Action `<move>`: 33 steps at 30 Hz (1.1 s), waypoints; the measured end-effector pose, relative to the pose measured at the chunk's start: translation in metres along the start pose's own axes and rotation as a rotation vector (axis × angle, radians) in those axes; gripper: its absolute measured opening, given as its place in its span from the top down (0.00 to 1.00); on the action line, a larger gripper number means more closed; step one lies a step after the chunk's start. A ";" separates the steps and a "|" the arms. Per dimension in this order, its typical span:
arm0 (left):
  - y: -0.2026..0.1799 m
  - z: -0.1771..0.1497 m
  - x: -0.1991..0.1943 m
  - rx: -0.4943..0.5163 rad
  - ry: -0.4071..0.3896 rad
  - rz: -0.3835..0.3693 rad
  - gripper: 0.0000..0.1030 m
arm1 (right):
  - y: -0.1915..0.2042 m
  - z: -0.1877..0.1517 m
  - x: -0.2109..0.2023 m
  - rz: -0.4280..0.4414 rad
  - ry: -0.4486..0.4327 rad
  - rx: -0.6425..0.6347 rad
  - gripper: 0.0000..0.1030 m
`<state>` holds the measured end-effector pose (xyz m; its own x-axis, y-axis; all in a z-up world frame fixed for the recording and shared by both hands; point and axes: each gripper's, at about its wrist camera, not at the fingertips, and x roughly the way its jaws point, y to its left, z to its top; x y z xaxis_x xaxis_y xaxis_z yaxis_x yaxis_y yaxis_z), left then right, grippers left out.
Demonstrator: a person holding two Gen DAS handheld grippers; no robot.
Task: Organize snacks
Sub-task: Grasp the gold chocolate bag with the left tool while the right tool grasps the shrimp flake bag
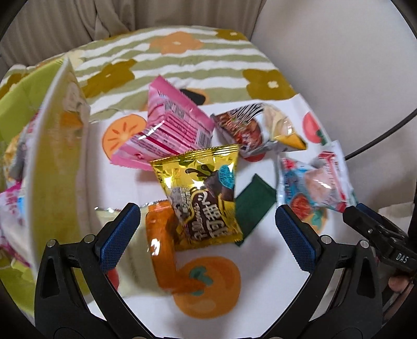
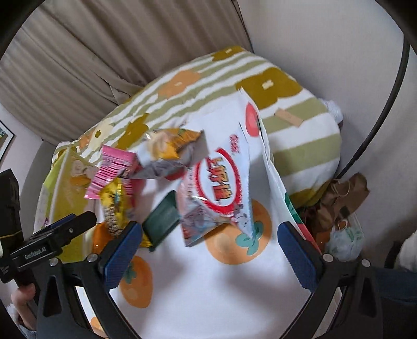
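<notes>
A beige curtain (image 1: 65, 23) is seen behind a fruit-print cloth (image 1: 208, 300). At left stands a green box (image 1: 49, 161); to its right, snacks are strewn: pink pack (image 1: 166, 130), gold pack (image 1: 206, 193). Both the left gripper (image 1: 207, 226) and right gripper (image 2: 207, 247) are spread wide, empty.

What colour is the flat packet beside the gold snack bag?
Dark green packet, clearest in the left wrist view.

A gold packet (image 1: 202, 193) lies tilted between and just beyond the left fingers (image 1: 118, 234), overlapping an orange packet (image 1: 161, 242) and a dark green one (image 1: 254, 206). Farther out lie a pink packet (image 1: 169, 127), a white-and-brown one (image 1: 250, 127) and, right, a white-and-red one (image 1: 312, 180).
</notes>
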<state>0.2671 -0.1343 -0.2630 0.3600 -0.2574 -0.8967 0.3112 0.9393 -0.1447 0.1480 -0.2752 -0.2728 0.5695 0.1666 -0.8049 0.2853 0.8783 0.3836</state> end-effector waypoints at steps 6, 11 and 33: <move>0.004 0.002 0.031 0.023 0.021 0.022 0.06 | 0.003 0.003 0.024 0.018 -0.014 -0.033 0.00; 0.004 0.001 0.049 0.054 0.041 0.048 0.18 | 0.010 0.005 0.036 -0.003 -0.031 -0.092 0.00; -0.016 -0.004 0.054 0.109 0.030 0.055 0.52 | 0.017 0.015 0.063 -0.083 -0.027 -0.223 0.13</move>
<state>0.2780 -0.1621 -0.3107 0.3534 -0.1976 -0.9144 0.3862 0.9211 -0.0498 0.2005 -0.2565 -0.3102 0.5722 0.0806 -0.8161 0.1560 0.9663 0.2048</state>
